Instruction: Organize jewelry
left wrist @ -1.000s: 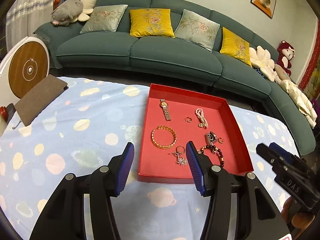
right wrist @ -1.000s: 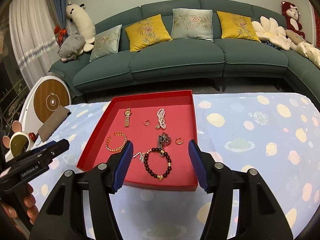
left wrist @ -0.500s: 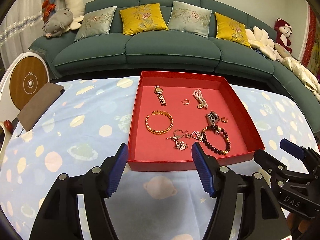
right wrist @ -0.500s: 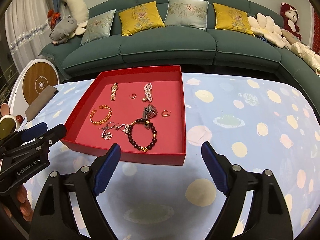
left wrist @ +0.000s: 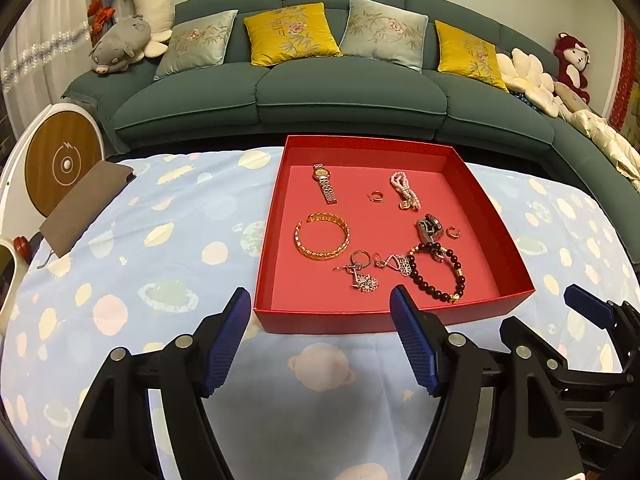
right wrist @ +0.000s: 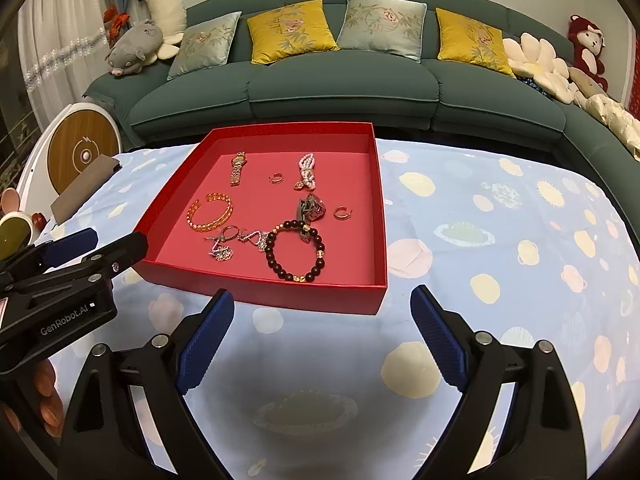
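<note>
A red tray (left wrist: 360, 322) lies on the planet-print cloth. It holds a gold bangle (left wrist: 322, 236), a watch (left wrist: 326, 184), a pearl bracelet (left wrist: 404, 190), a dark bead bracelet (left wrist: 424, 284), silver pendants (left wrist: 362, 276), a dark metal clip (left wrist: 430, 228) and two small rings (left wrist: 376, 197). My left gripper (left wrist: 319, 291) hovers before the tray's near wall, jaws opening, nothing between them. My right gripper (right wrist: 321, 292) hovers before the tray's near right corner (right wrist: 380, 296), jaws also opening and empty. Each gripper shows at the edge of the other's view.
A green sofa (left wrist: 340, 92) with cushions and plush toys runs behind the table. A brown pouch (left wrist: 84, 204) and a round wood-faced device (left wrist: 64, 162) sit at the far left. Bare cloth (right wrist: 500, 240) spreads right of the tray. A person's fingers (right wrist: 44, 380) show under the left gripper.
Both grippers have opened wider. Both have drawn back and sunk, so their fingertips now stand at the tray's near wall instead of over the jewelry. The jewelry has not moved.
</note>
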`<state>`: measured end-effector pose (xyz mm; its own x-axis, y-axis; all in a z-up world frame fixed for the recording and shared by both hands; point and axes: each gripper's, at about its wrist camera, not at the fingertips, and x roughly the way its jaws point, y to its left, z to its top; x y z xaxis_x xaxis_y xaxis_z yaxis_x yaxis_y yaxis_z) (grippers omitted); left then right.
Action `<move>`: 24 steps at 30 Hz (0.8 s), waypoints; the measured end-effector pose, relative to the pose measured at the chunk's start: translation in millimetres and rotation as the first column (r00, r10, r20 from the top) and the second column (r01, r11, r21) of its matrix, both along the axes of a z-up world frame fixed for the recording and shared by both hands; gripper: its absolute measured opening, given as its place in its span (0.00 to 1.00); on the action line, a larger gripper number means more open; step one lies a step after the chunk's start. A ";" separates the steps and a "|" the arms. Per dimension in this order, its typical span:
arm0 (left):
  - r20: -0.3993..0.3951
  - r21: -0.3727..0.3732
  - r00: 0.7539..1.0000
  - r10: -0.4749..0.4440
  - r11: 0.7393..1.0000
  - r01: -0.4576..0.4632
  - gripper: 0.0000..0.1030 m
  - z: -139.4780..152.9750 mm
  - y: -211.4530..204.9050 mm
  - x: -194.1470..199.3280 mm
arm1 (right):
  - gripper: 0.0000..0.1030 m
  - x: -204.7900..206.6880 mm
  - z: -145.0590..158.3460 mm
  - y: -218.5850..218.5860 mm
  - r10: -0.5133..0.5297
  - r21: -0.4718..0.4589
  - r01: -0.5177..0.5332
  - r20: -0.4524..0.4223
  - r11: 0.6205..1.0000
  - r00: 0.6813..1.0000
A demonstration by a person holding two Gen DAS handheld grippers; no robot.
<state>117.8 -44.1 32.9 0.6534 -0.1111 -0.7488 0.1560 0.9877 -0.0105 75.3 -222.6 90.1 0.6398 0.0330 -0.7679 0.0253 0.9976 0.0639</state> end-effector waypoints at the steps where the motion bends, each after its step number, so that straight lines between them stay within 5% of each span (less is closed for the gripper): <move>1: -0.001 0.004 1.000 -0.001 1.000 0.001 0.67 0.0 -0.7 -0.2 | 0.85 -0.2 0.1 0.8 0.001 -0.003 -0.001 0.002 1.000 1.000; 24: 0.032 0.043 0.999 0.008 0.999 -0.010 0.67 -1.0 -3.2 -6.3 | 0.86 -1.3 2.3 8.5 0.010 -0.018 -0.010 0.009 1.000 1.000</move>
